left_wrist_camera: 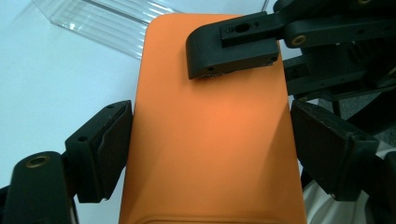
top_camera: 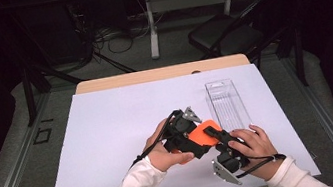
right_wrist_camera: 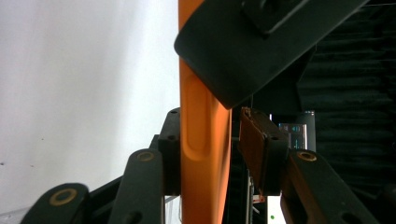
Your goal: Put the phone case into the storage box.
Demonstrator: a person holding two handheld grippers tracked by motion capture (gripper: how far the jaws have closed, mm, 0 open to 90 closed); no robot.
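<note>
An orange phone case [top_camera: 206, 132] is held a little above the white sheet [top_camera: 120, 131] near the table's front middle. My left gripper [top_camera: 197, 138] comes in from the left, and in the left gripper view its jaws press on both long edges of the case [left_wrist_camera: 210, 140], so the left gripper [left_wrist_camera: 212, 140] is shut on it. My right gripper [top_camera: 218, 138] reaches up from the lower right. In the right gripper view the case [right_wrist_camera: 203, 186] stands edge-on between the jaws of the right gripper [right_wrist_camera: 212, 140]: one pad touches it, the other pad [right_wrist_camera: 254, 140] stands a narrow gap away.
A clear ribbed plastic tray [top_camera: 227, 104] lies on the sheet just beyond the grippers, to the right; its corner [left_wrist_camera: 107, 23] shows behind the case. The wooden table edge [top_camera: 161, 73] runs along the far side. A black chair [top_camera: 226, 33] and cables stand on the floor beyond.
</note>
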